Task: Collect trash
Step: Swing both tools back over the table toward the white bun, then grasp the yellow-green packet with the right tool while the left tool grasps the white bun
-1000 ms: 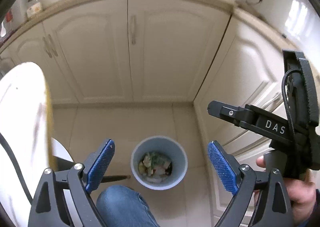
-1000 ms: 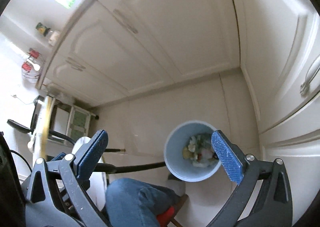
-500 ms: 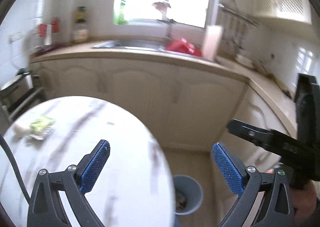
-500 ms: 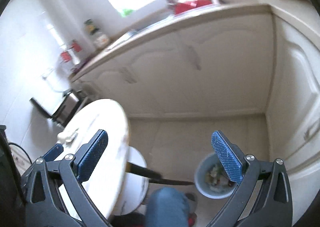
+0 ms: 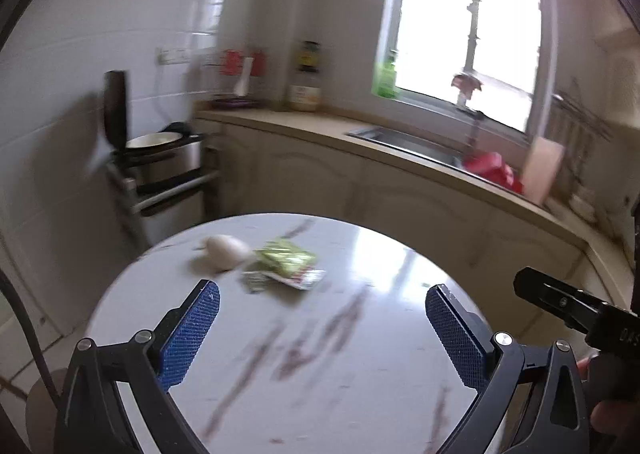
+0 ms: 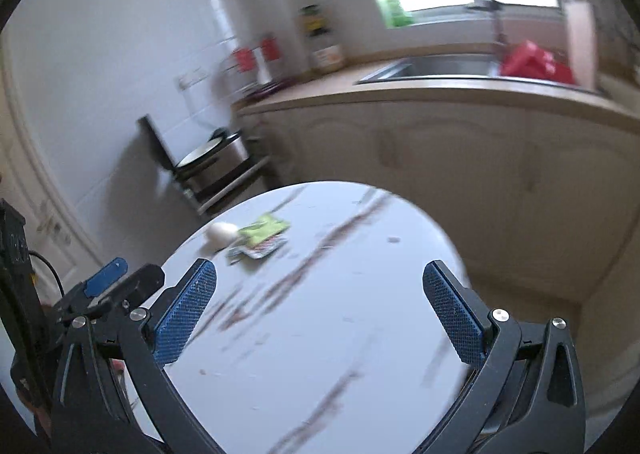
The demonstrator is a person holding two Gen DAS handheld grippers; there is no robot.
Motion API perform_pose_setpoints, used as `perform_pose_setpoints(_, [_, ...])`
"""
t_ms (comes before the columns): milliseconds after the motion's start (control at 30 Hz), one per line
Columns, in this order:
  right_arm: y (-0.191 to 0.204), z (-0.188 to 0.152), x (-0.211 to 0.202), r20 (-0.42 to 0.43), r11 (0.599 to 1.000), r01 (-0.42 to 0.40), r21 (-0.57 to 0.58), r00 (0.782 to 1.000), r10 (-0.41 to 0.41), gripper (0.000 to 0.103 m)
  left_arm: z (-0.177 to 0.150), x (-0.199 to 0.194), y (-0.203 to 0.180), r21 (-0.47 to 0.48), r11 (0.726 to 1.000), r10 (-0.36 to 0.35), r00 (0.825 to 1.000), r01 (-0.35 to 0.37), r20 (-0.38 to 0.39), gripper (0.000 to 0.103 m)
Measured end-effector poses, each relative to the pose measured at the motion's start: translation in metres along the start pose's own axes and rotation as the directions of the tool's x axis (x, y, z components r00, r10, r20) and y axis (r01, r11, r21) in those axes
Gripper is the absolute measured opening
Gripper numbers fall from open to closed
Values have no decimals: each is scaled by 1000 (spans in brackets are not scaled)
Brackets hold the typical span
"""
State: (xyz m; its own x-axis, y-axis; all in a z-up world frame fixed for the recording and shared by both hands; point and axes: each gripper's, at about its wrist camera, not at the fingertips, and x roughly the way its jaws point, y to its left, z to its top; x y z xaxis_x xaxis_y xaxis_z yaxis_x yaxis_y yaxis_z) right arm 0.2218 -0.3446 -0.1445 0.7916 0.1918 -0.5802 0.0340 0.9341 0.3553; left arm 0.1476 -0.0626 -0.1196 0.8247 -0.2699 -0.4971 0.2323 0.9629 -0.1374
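A green and white snack wrapper (image 5: 286, 264) and a white crumpled wad (image 5: 226, 251) lie together on the far left part of a round marbled white table (image 5: 320, 354). They also show in the right wrist view, the wrapper (image 6: 262, 234) and the wad (image 6: 221, 232). My left gripper (image 5: 322, 334) is open and empty above the table's near half, short of the trash. My right gripper (image 6: 318, 312) is open and empty over the table, to the right of the left one. The bin is out of view.
A kitchen counter (image 5: 400, 146) with a sink (image 5: 408, 140), a red item (image 5: 494, 168) and bottles runs behind the table under a window. A metal rack with a cooker (image 5: 160, 158) stands at the back left. Cabinets (image 6: 480, 158) close the right side.
Both grippers have swung up and to the left, from the bin on the floor to the tabletop. The trash on the table has come closer to centre. Both stay open and empty.
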Motion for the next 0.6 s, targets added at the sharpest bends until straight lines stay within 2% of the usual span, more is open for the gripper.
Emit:
perform_pose_setpoints(100, [36, 3, 19, -23, 998, -33, -55, 999, 32, 103, -9, -21, 22, -30, 998, 46, 999, -46, 2, 102])
perform_pose_setpoints(167, [54, 3, 33, -42, 995, -44, -85, 998, 40, 103, -12, -23, 42, -52, 995, 79, 997, -80, -16, 102])
perform_pose_setpoints(267, [74, 3, 55, -70, 991, -57, -119, 996, 49, 103, -17, -19, 52, -72, 991, 110, 993, -112, -40, 102])
perform_pose_setpoints(433, [87, 8, 108, -154, 984, -37, -175, 988, 10, 103, -8, 14, 59, -86, 985, 139, 986, -147, -95, 102])
perform_pose_setpoints(600, [86, 15, 175, -249, 978, -21, -210, 968, -32, 103, 21, 74, 68, -74, 985, 144, 978, -156, -149, 102])
